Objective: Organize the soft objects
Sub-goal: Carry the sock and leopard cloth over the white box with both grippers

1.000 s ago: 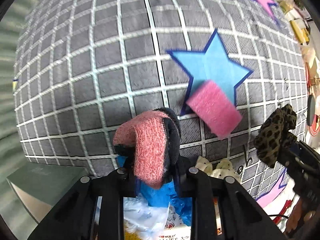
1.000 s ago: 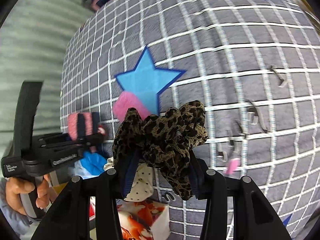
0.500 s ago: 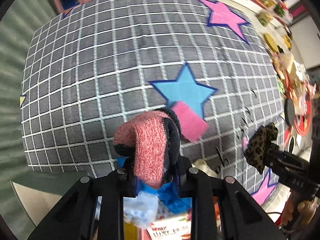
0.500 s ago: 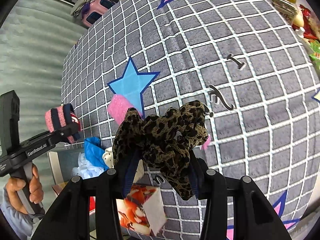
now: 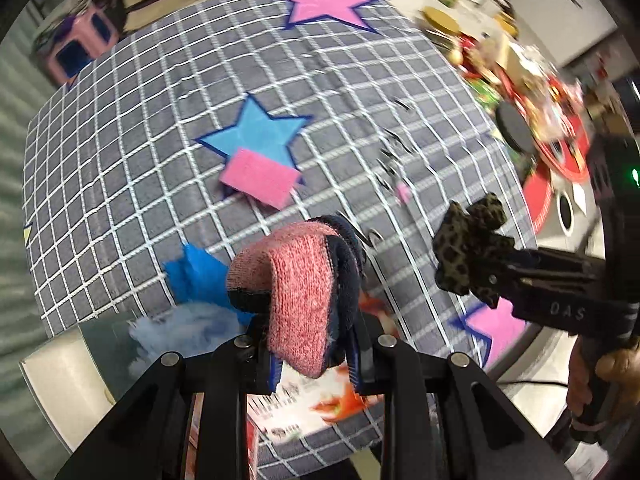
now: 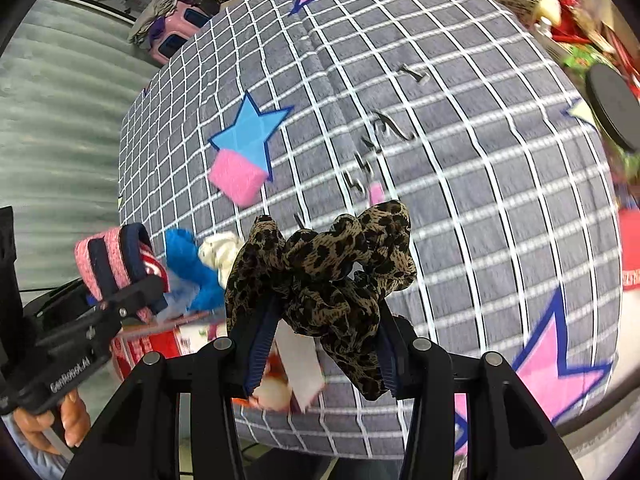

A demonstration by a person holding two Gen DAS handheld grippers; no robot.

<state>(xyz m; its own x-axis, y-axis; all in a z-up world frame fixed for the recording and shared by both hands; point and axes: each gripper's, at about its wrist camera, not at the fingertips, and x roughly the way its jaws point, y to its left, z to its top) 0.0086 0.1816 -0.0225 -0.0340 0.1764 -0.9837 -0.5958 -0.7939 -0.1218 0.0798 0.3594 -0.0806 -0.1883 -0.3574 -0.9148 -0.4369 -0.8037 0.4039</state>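
My left gripper is shut on a pink and navy knit wristband, held high above the table; it also shows in the right wrist view. My right gripper is shut on a leopard-print scrunchie, which also shows in the left wrist view to the right. A pink sponge lies on the blue star of the grey checked cloth. A blue fluffy cloth and a cream scrunchie lie near the table's front edge.
Several metal hair clips and a small pink clip lie mid-cloth. A printed red and white box sits at the front edge. Jars, a dark lid and red packets crowd the right side. A pink stool stands beyond.
Both grippers have risen and pulled back from the table with their objects held, so the cloth and sponge look smaller and farther. The right gripper sits higher beside the left.
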